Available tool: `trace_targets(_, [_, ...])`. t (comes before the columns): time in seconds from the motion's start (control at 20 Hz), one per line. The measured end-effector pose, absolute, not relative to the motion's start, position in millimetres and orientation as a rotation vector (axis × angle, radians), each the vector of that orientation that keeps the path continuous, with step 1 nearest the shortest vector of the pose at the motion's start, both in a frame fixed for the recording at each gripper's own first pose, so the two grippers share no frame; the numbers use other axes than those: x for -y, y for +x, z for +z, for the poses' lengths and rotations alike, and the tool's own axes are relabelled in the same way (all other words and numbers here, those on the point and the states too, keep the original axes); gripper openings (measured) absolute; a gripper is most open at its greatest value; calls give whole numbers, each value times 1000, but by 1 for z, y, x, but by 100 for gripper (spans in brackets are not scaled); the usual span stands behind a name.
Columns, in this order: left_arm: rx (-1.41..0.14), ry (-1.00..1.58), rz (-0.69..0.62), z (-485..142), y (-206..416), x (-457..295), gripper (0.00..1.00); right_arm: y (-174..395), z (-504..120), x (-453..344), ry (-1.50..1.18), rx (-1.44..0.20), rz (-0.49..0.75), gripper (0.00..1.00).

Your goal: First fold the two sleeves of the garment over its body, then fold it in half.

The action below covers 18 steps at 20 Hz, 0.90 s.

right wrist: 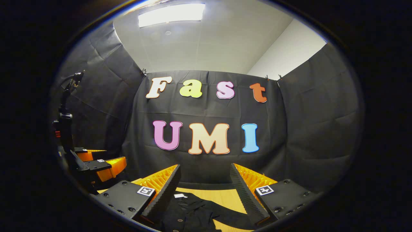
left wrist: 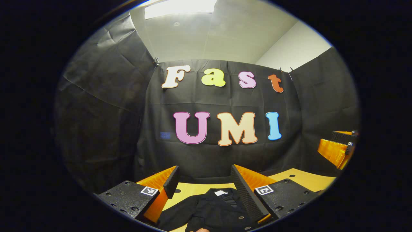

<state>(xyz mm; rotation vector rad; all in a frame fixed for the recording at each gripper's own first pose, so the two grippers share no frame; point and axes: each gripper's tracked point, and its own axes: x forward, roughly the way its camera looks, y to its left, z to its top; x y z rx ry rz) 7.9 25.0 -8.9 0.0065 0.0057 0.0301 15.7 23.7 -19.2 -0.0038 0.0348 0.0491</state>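
Both grippers' spread fingers (left wrist: 246,193) hover above the garment (left wrist: 212,209).

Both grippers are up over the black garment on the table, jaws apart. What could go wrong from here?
1. The black garment lies rumpled, not flat, so a sleeve may be hard to single out; a pinch could take body fabric too.
2. The left gripper and right gripper hover open above the wooden table, facing the wall, so a descent could miss.

Left tongs (left wrist: 204,185): jaws spread wide, nothing between them, held level. Right tongs (right wrist: 204,188): jaws likewise spread wide, level, nothing gripped, just beside the left.
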Motion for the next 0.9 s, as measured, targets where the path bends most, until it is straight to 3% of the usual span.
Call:
trace_targets(0.45, [-7, 8, 60, -11, 7, -31, 95, 15, -25, -26, -49, -32, 72, 99])
trace_targets(0.9, [0, 31, 87, -5, 8, -12, 94, 35, -41, 61, -92, -57, -34, 99])
